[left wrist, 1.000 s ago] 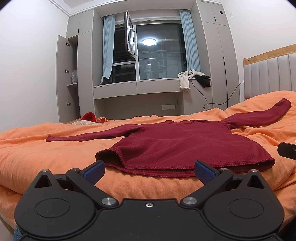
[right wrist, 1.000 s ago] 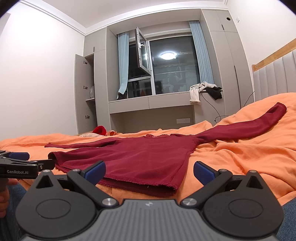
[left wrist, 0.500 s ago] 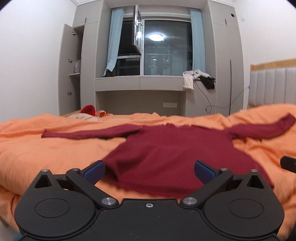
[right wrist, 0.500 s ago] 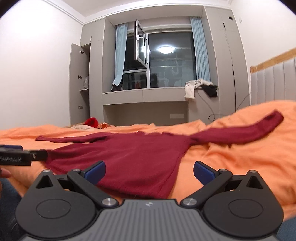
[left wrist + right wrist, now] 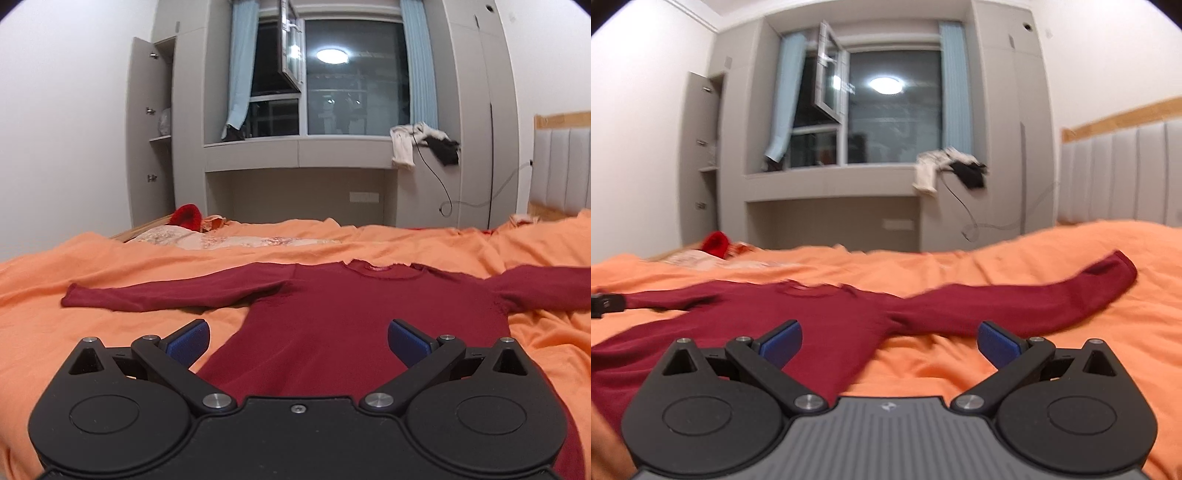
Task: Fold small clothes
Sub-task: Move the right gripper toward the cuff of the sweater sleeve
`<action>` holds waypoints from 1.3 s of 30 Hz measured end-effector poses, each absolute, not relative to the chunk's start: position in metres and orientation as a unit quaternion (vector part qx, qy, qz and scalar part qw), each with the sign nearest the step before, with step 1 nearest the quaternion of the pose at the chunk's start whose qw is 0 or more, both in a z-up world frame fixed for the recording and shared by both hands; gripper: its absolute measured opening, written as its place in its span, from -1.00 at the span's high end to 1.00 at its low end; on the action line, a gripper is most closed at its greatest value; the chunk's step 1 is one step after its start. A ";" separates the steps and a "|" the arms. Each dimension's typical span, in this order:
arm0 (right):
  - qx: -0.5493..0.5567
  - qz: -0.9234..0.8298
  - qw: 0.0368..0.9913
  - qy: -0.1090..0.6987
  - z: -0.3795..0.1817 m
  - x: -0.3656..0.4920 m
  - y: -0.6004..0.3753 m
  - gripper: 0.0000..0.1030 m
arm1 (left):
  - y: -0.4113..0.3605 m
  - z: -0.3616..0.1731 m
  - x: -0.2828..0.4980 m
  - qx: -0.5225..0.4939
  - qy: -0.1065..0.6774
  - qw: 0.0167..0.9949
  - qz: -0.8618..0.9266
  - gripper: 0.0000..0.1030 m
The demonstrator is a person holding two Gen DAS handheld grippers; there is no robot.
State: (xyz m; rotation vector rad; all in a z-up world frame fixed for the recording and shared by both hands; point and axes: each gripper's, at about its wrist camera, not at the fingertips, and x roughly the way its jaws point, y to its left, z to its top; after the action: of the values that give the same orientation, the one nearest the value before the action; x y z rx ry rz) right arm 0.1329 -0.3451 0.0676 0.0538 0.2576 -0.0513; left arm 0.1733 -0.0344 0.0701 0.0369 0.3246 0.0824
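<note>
Left gripper [image 5: 298, 339] and right gripper [image 5: 889, 339]: both jaws spread apart, holding nothing, hovering above the near part of the sweater [image 5: 354, 325]. It lies flat on the orange bed [image 5: 92, 332], sleeves spread left and right. Judged soft, light and limp. Take hold at the sleeve cuffs or hem corners.
</note>
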 end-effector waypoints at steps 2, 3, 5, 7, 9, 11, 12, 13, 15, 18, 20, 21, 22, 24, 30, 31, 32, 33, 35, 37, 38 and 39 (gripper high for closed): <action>0.036 -0.041 0.989 0.139 0.063 0.148 -0.363 -1.00 | -0.042 0.067 0.189 0.025 0.168 0.985 0.034 -0.99; 0.040 -0.050 0.987 0.144 0.061 0.156 -0.371 -1.00 | -0.047 0.066 0.198 0.028 0.173 0.984 0.028 -0.99; 0.052 -0.069 0.984 0.157 0.056 0.172 -0.388 -1.00 | -0.053 0.062 0.215 0.029 0.180 0.983 0.019 -0.99; 0.065 -0.082 0.980 0.171 0.049 0.187 -0.402 -1.00 | -0.057 0.059 0.229 0.022 0.185 0.982 0.000 -0.99; 0.074 -0.095 0.975 0.185 0.043 0.202 -0.416 -1.00 | -0.061 0.056 0.240 0.022 0.192 0.981 -0.013 -0.99; 0.072 -0.108 0.973 0.193 0.039 0.212 -0.428 -1.00 | -0.066 0.052 0.250 0.030 0.196 0.980 -0.014 -0.99; 0.070 -0.117 0.971 0.198 0.036 0.219 -0.433 -1.00 | -0.068 0.049 0.255 0.035 0.198 0.979 -0.013 -0.99; 0.067 -0.124 0.969 0.202 0.034 0.223 -0.436 -1.00 | -0.068 0.046 0.258 0.037 0.200 0.979 -0.012 -0.99; 0.060 -0.136 0.967 0.207 0.030 0.232 -0.442 -1.00 | -0.067 0.038 0.265 0.040 0.205 0.978 -0.009 -0.99; 0.050 -0.151 0.964 0.215 0.026 0.242 -0.448 -1.00 | -0.063 0.025 0.275 0.037 0.215 0.976 -0.004 -0.99; 0.050 -0.156 0.962 0.217 0.024 0.246 -0.452 -1.00 | -0.061 0.017 0.281 0.035 0.223 0.974 -0.004 -0.99; 0.052 -0.157 0.962 0.216 0.023 0.248 -0.456 -1.00 | -0.059 0.012 0.283 0.032 0.229 0.973 -0.003 -0.99; 0.052 -0.156 0.963 0.212 0.021 0.249 -0.460 -1.00 | -0.058 0.008 0.285 0.029 0.235 0.972 -0.003 -0.99; 0.051 -0.149 0.968 0.194 0.017 0.252 -0.469 -1.00 | -0.055 0.003 0.289 0.022 0.246 0.969 -0.008 -0.99; -0.004 -0.206 0.965 0.160 0.013 0.259 -0.483 -1.00 | -0.048 -0.005 0.296 0.000 0.268 0.963 -0.014 -0.99; -0.004 -0.214 0.964 0.159 0.013 0.261 -0.486 -1.00 | -0.048 -0.006 0.297 -0.003 0.273 0.962 -0.014 -0.99; 0.002 -0.221 0.963 0.156 0.013 0.263 -0.490 -1.00 | -0.047 -0.008 0.299 -0.005 0.278 0.960 -0.015 -0.99; 0.009 -0.229 0.961 0.153 0.014 0.264 -0.494 -1.00 | -0.047 -0.009 0.300 -0.007 0.282 0.959 -0.016 -0.99; 0.020 -0.249 0.957 0.145 0.015 0.266 -0.504 -1.00 | -0.045 -0.011 0.300 -0.010 0.284 0.958 -0.017 -0.99; 0.038 -0.265 0.954 0.136 0.018 0.269 -0.517 -1.00 | -0.044 -0.012 0.300 -0.012 0.285 0.958 -0.017 -0.99; 0.049 -0.272 0.952 0.130 0.019 0.270 -0.524 -1.00 | -0.044 -0.012 0.300 -0.012 0.286 0.958 -0.017 -0.99; 0.062 -0.280 0.950 0.124 0.021 0.270 -0.532 -1.00 | -0.044 -0.013 0.301 -0.011 0.287 0.958 -0.017 -0.99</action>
State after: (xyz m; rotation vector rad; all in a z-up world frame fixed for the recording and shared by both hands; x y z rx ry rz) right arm 0.2701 -0.5316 0.0212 0.1256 0.2525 -0.5695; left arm 0.3008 -0.0439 -0.0127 -0.0228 0.5824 -0.0351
